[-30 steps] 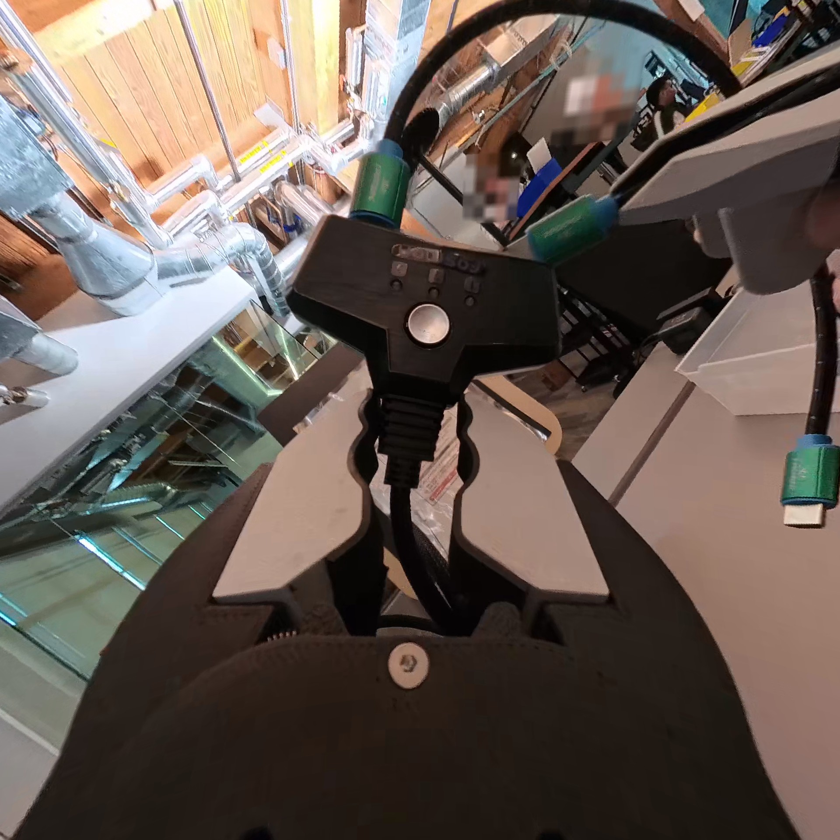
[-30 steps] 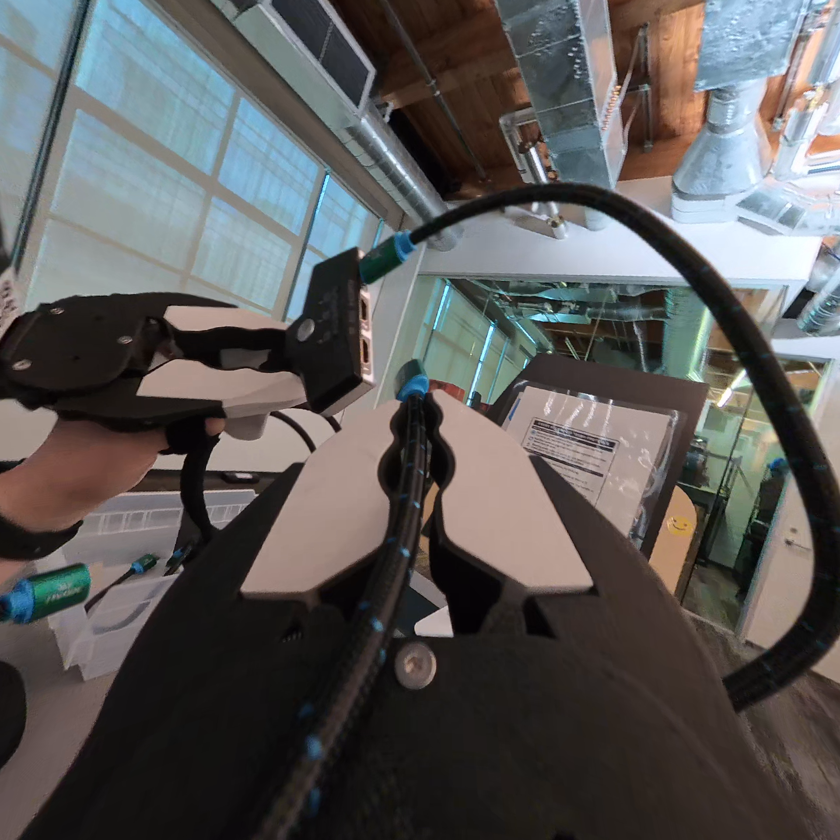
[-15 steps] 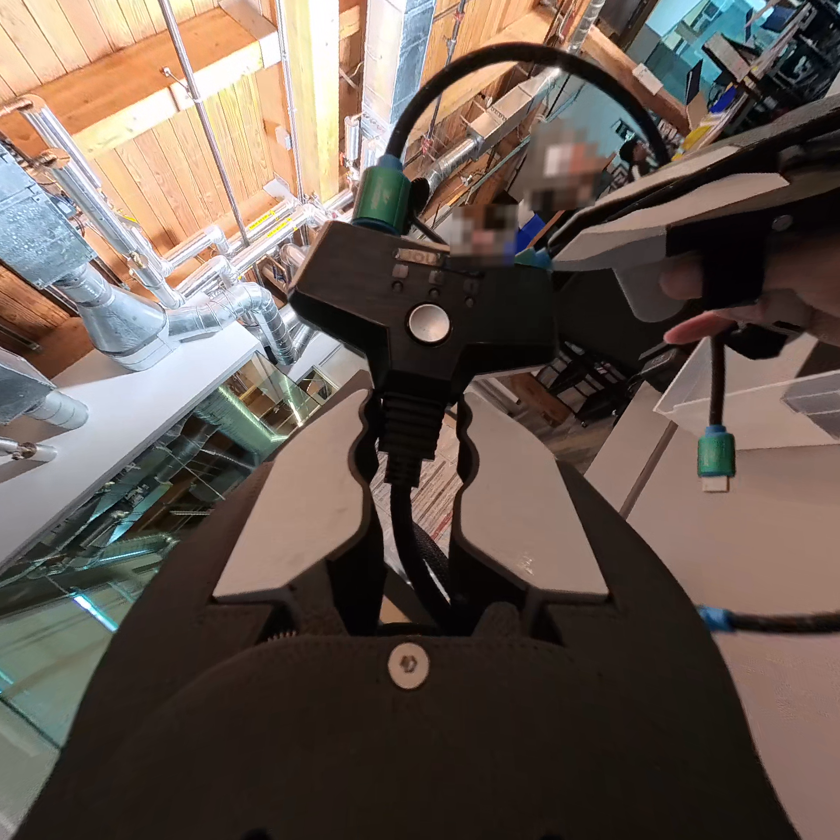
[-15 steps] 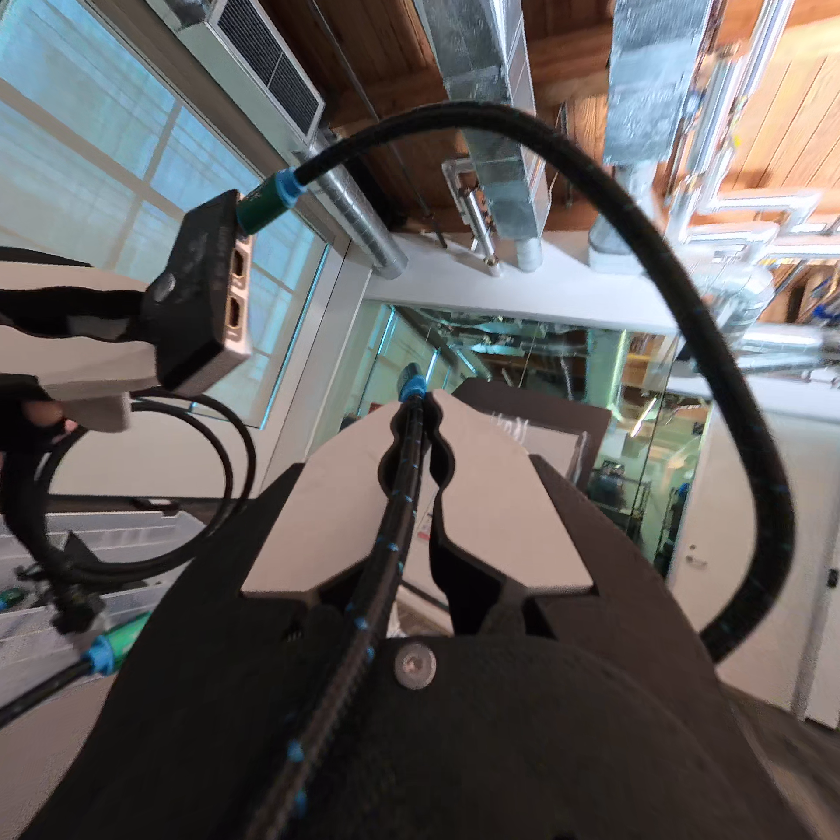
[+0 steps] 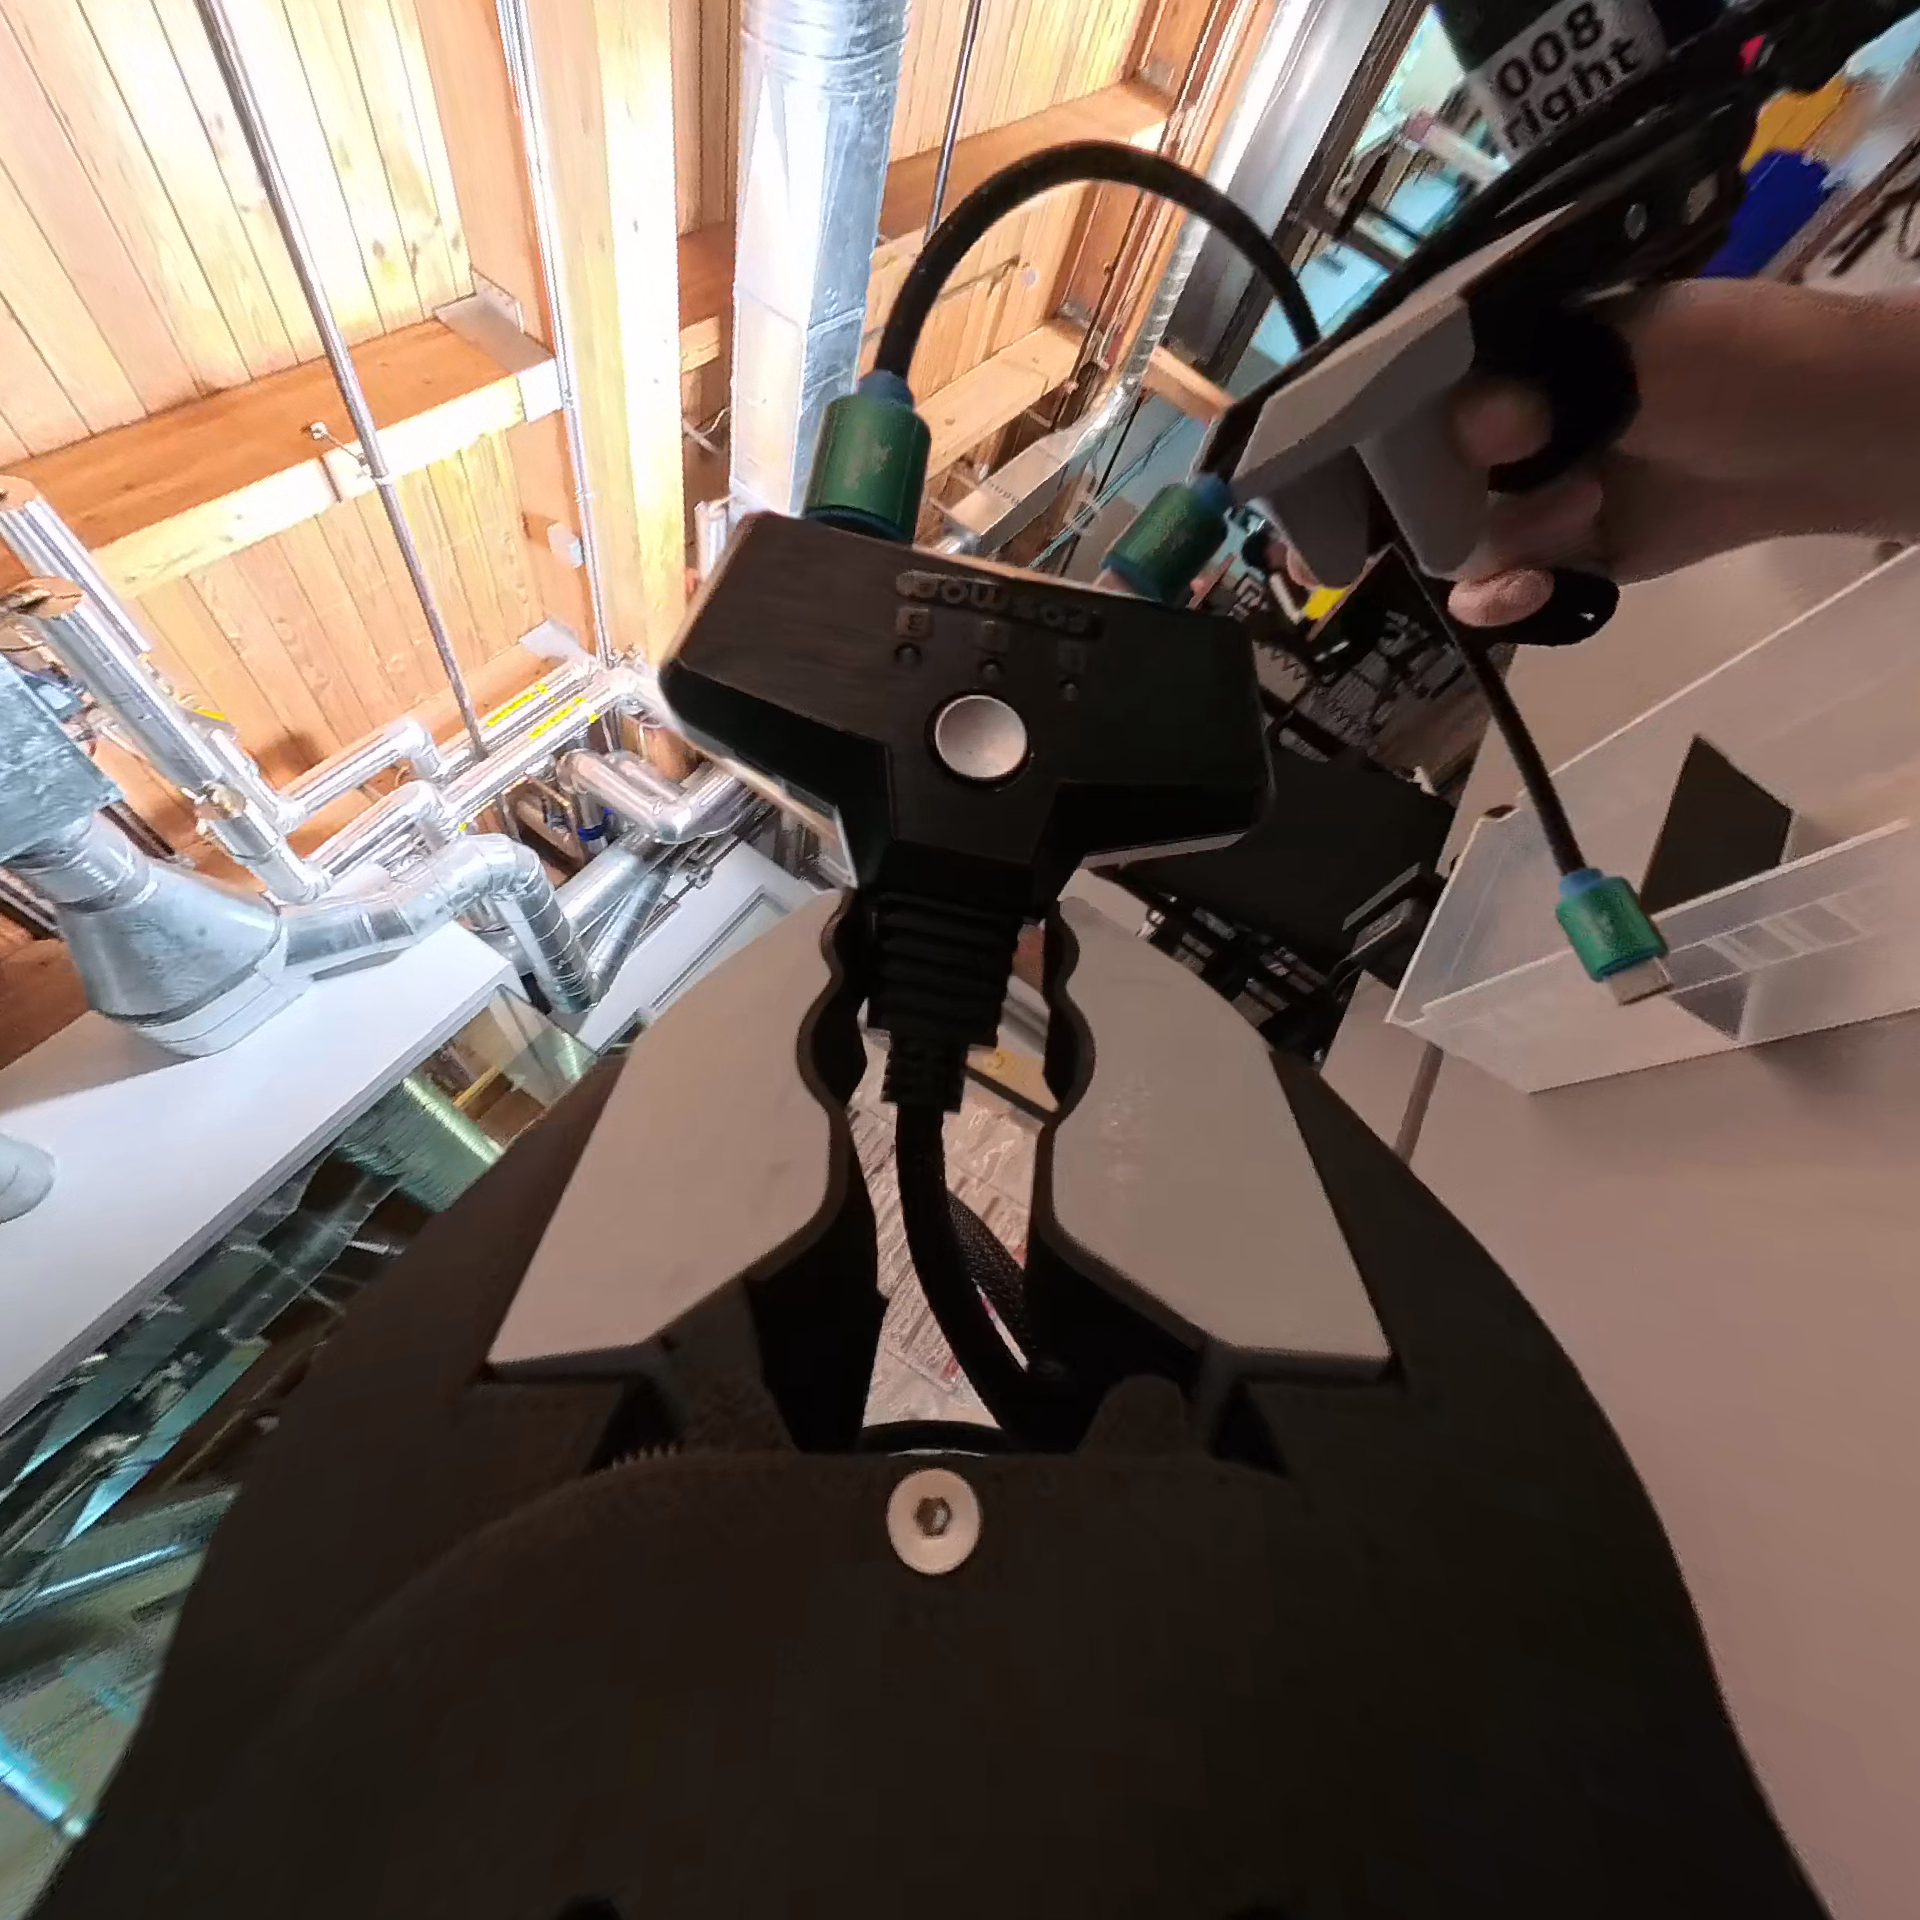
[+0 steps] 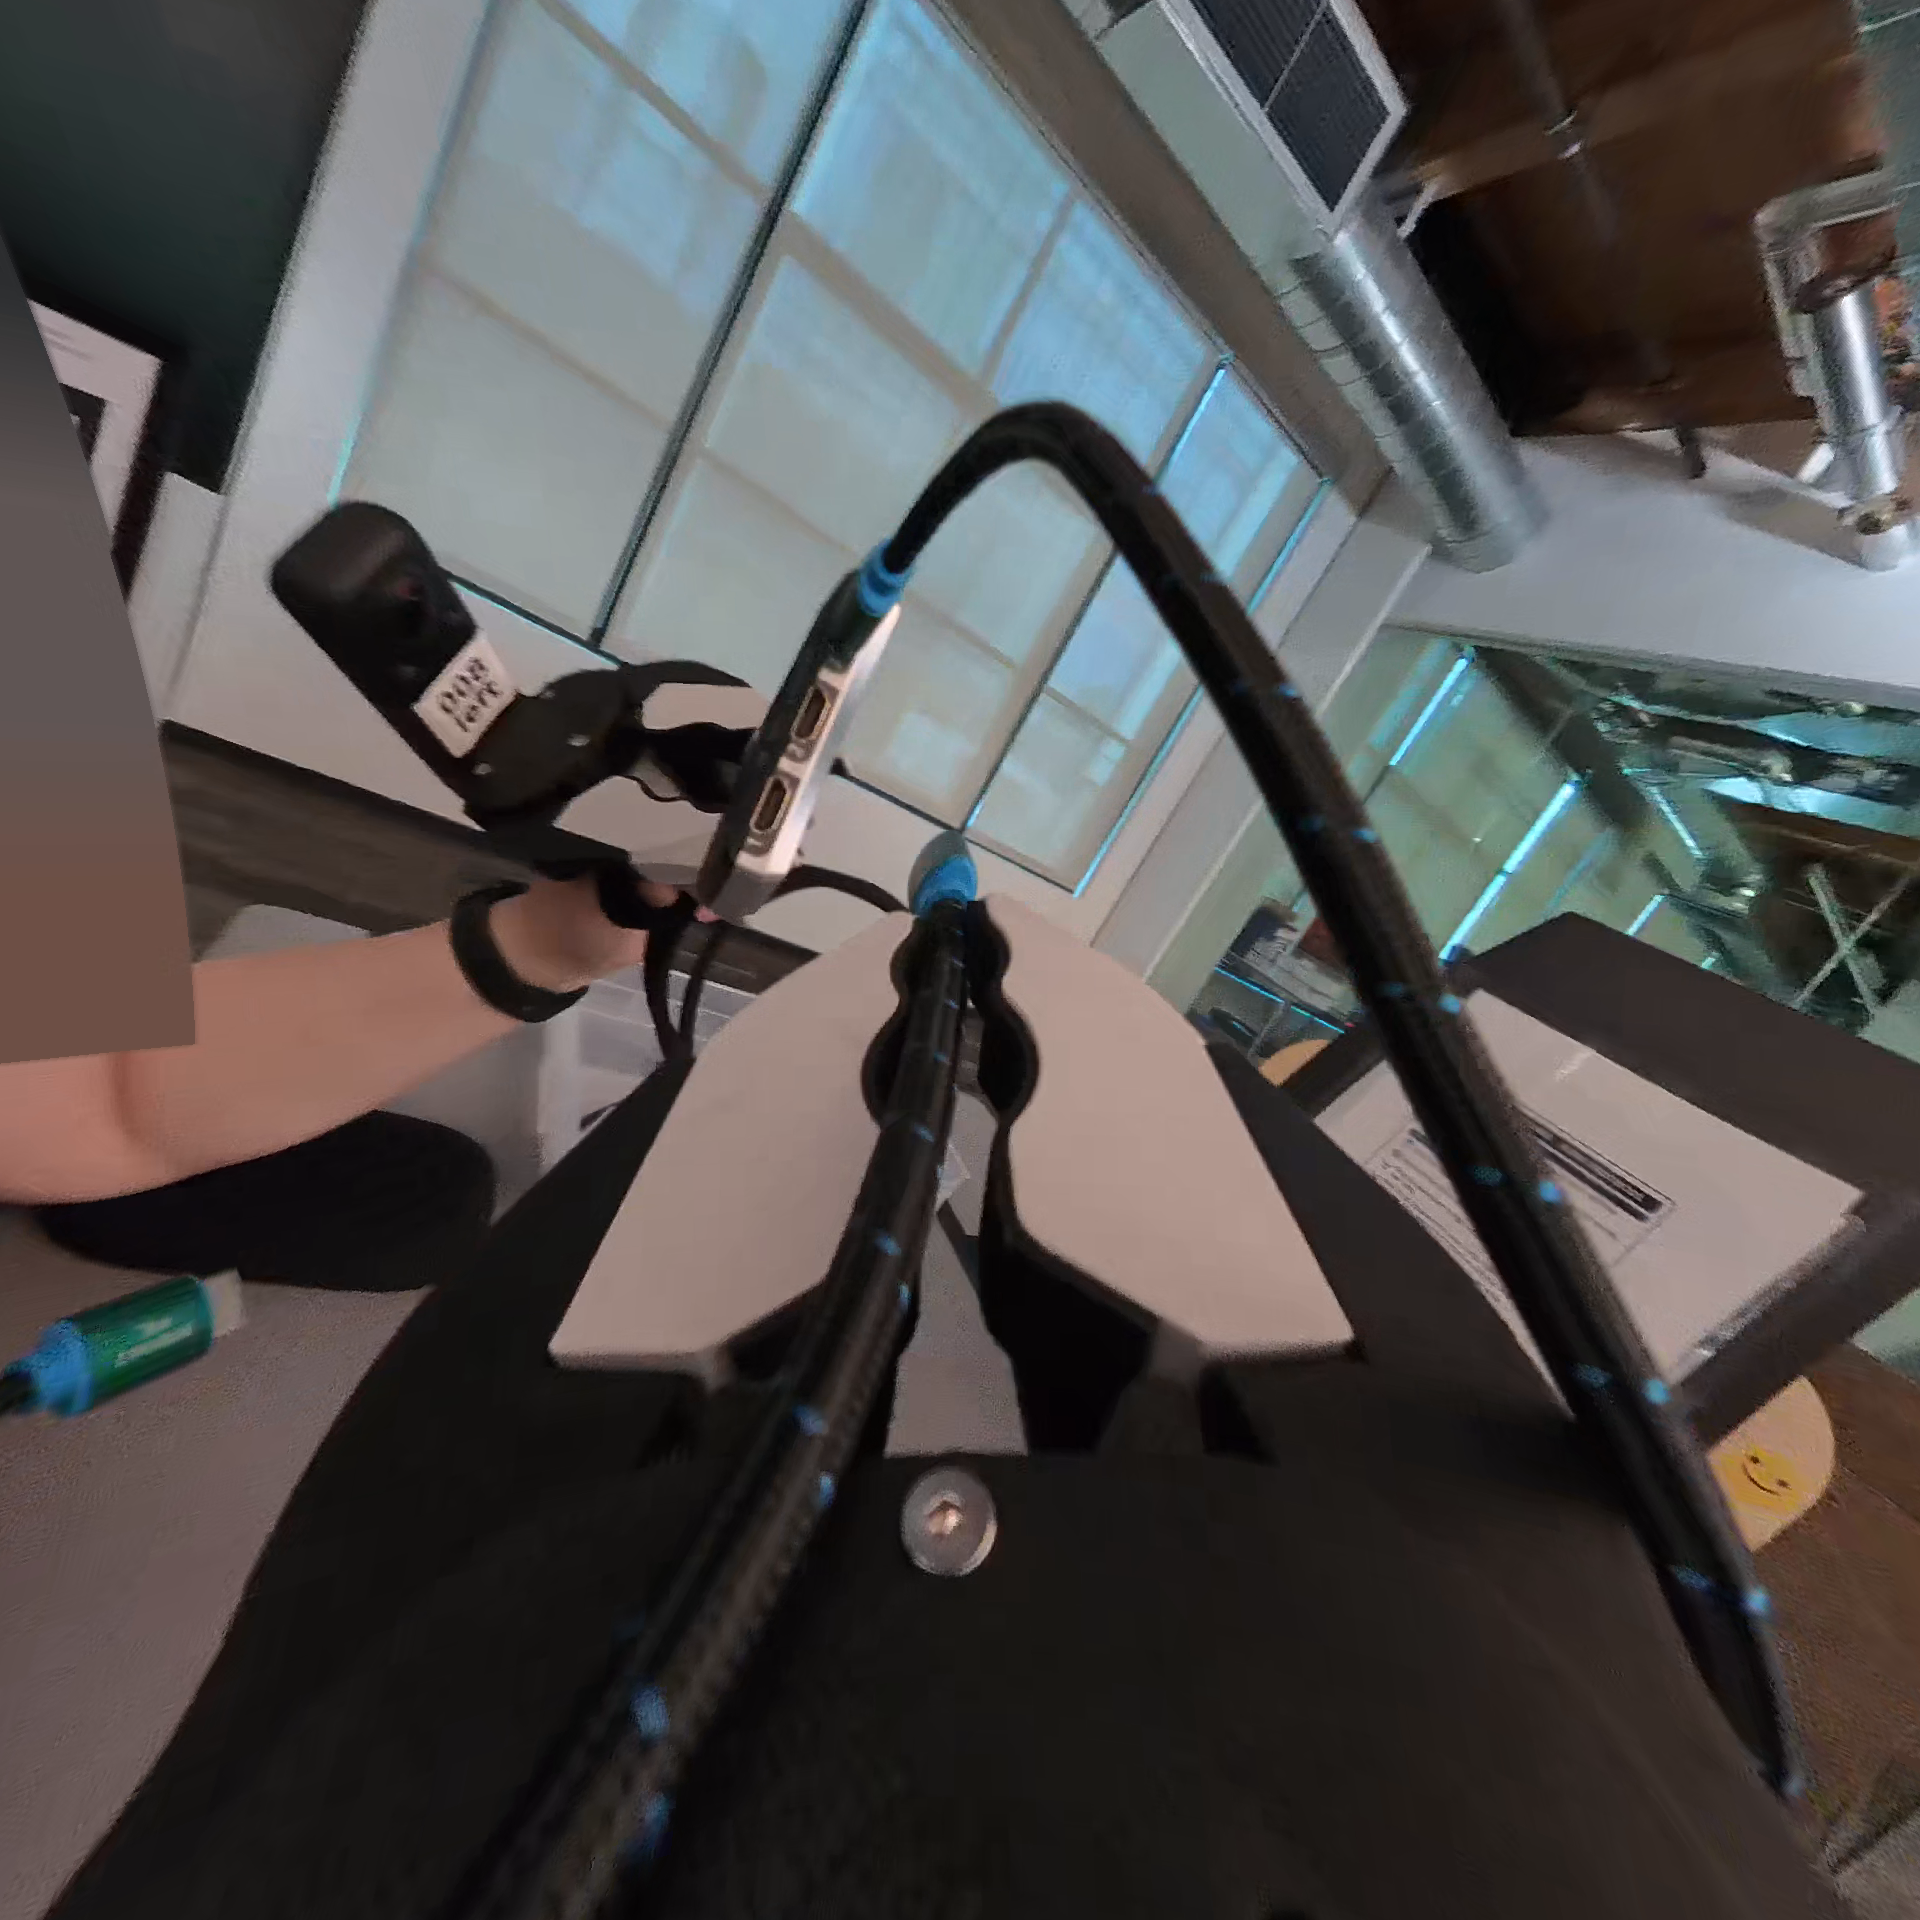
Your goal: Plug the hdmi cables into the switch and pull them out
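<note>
My left gripper [image 5: 945, 935] is shut on the ribbed cable neck of the black hdmi switch [image 5: 966, 727] and holds it up in the air. One green hdmi plug [image 5: 868, 457] sits in the switch's left port, and its black cable [image 5: 1091, 177] arches over. My right gripper [image 6: 943, 914] is shut on a braided cable [image 6: 914, 1101] just behind its blue-collared plug [image 6: 940, 868]. That plug [image 5: 1169, 540] is close to the switch's top right edge, apart from it. The right wrist view shows the switch [image 6: 800, 769] with two open ports facing the plug.
Another green plug [image 5: 1610, 935] dangles on a thin cable in front of a clear plastic bin [image 5: 1558, 1029] on the grey table [image 5: 1662, 1351]. A further green plug [image 6: 135, 1340] lies on the table at the left. A person's forearm [image 6: 260, 1039] holds the left gripper.
The right gripper has swung round with its plug, so the switch's open ports now lie closer to the plug. The dangling plug has swung right. The left gripper still holds the switch.
</note>
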### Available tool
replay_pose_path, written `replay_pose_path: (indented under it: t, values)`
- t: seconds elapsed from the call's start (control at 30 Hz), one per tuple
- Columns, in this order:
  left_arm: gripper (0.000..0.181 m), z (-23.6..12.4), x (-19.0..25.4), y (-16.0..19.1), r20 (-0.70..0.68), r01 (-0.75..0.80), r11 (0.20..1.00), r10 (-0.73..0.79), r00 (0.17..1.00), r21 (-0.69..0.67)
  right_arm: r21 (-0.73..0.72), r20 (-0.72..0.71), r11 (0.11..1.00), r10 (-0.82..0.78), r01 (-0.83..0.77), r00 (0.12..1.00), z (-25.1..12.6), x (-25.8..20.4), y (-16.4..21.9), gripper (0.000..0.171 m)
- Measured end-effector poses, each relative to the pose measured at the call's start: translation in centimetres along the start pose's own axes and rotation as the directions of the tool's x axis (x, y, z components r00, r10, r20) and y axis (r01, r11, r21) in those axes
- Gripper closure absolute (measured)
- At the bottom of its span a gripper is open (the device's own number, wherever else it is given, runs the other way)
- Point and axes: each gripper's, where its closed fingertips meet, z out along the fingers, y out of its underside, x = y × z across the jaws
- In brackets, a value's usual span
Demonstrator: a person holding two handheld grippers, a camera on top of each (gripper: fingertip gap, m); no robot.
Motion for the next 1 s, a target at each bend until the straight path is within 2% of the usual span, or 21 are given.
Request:
replay_pose_path:
  t: [0.27,0.7,1.0]
  values:
    - [0.149,-0.3,0.6,-0.3,-0.066,0.029,0.999,-0.027,0.997,0.028,-0.089,0.068,0.992,0.095,-0.089,0.993,-0.5,-1.6,-0.9,0.164]
    - [0.15,0.2,2.4,-0.4,-0.133,0.023,0.999,-0.018,0.991,0.036,-0.145,0.201,0.965,0.243,-0.217,0.949,-1.5,-3.1,-1.0,0.165]
    - [0.15,0.7,3.6,-0.2,-0.153,-0.022,1.0,0.025,0.988,0.017,-0.223,0.17,0.951,0.253,-0.213,0.952,-1.6,-3.1,0.0,0.164]
